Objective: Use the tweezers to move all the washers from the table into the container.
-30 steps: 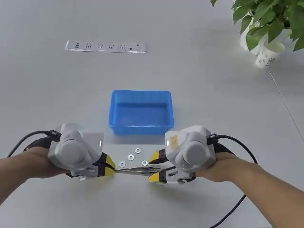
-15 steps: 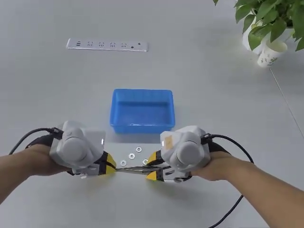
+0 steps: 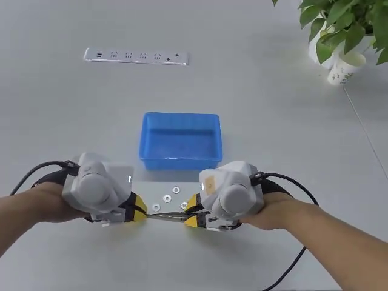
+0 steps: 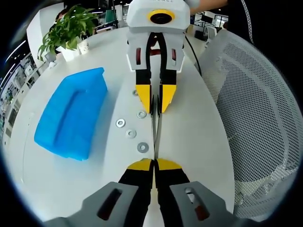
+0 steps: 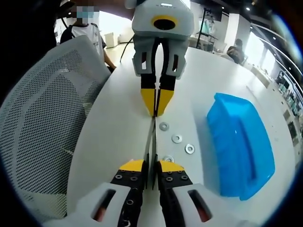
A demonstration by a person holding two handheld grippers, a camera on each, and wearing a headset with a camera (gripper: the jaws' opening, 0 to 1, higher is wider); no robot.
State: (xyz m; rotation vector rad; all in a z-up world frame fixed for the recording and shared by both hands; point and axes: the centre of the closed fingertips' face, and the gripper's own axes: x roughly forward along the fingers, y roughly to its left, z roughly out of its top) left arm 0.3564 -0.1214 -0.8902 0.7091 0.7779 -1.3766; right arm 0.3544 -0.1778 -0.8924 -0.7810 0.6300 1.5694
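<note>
While you hold them low over the white table (image 3: 273, 121), both grippers meet nose to nose just in front of the blue container (image 3: 180, 162), along the long wall that faces you.

1. Left gripper (image 4: 154, 164): jaws drawn narrow, pinched on one end of the tweezers (image 4: 155, 127).
2. Right gripper (image 5: 151, 165): jaws likewise narrow, clamped on the other end of the same tweezers.
3. Tweezers: thin, metal, roughly parallel to the container's near wall, bridging the gap between the two sets of yellow jaw tips. You cannot tell whether they touch the table.
4. Washers (image 3: 167, 199): four small silver rings, flat on the table in a loose cluster, all outside the container, between its near wall and the tweezers. One lies just beside your right gripper's yellow tips.
5. Container: shallow, rectangular, open-topped, upright.
6. Power strip (image 3: 134, 58): white, flat on the table, well beyond the container's far wall, toward your left.
7. Potted plant (image 3: 339, 30): green leaves in a white pot, well apart from the container, past its far right corner.
8. Mesh chair back (image 4: 265, 118): white, on the side of the grippers away from the container, seen in both gripper views.
</note>
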